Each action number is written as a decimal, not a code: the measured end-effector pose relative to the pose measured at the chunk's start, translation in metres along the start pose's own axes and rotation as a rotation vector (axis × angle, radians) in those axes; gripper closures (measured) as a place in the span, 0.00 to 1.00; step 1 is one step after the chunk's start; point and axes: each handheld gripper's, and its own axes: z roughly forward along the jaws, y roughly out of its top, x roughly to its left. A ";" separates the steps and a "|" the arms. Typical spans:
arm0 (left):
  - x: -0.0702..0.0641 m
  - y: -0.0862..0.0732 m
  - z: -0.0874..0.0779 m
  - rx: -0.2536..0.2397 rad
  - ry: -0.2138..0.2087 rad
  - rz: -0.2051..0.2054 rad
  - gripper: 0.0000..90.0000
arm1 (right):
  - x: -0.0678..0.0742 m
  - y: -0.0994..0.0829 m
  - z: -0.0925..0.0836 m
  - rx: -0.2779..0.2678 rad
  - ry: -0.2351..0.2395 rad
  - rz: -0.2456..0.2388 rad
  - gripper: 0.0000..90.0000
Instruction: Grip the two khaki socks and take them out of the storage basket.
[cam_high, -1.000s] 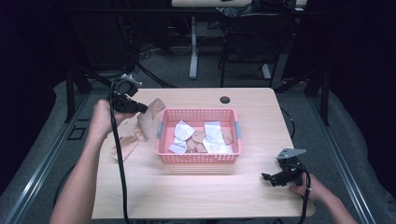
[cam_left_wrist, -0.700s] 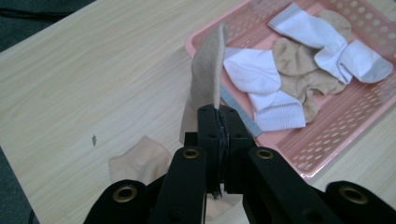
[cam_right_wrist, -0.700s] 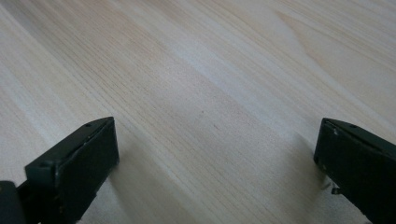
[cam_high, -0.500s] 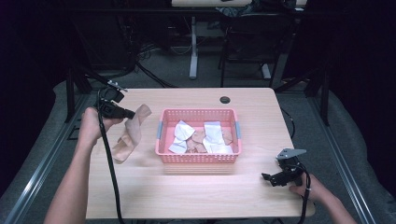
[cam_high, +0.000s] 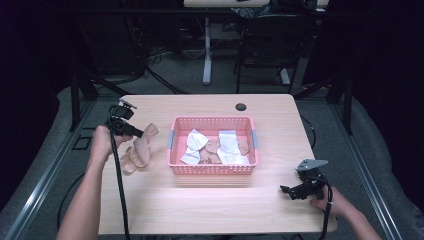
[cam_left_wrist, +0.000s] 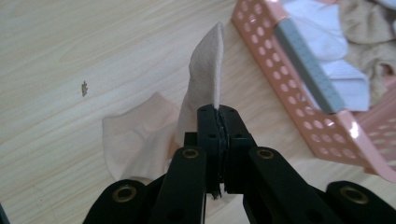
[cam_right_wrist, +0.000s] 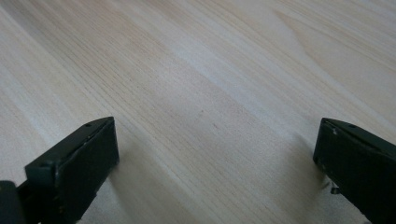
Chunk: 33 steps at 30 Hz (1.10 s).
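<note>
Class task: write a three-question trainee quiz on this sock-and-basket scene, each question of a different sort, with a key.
1. True or false: the left gripper is shut on the beige sock.
2. The pink basket holds: A) white and beige socks, B) tools, C) nothing.
3. How do the right gripper's jaws stand, and what lies between them?

Key: 1. True. 2. A. 3. Open, with bare table between them.
</note>
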 end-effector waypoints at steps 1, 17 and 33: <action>0.003 -0.002 0.004 -0.008 -0.002 -0.015 0.98 | 0.000 0.000 0.000 -0.001 -0.002 0.001 0.00; -0.011 -0.055 -0.014 -0.161 0.130 -0.042 0.12 | 0.000 0.000 0.000 -0.002 -0.005 0.002 0.00; -0.016 -0.101 0.009 -0.115 0.152 -0.071 0.00 | 0.000 0.000 0.000 -0.001 -0.004 0.001 0.00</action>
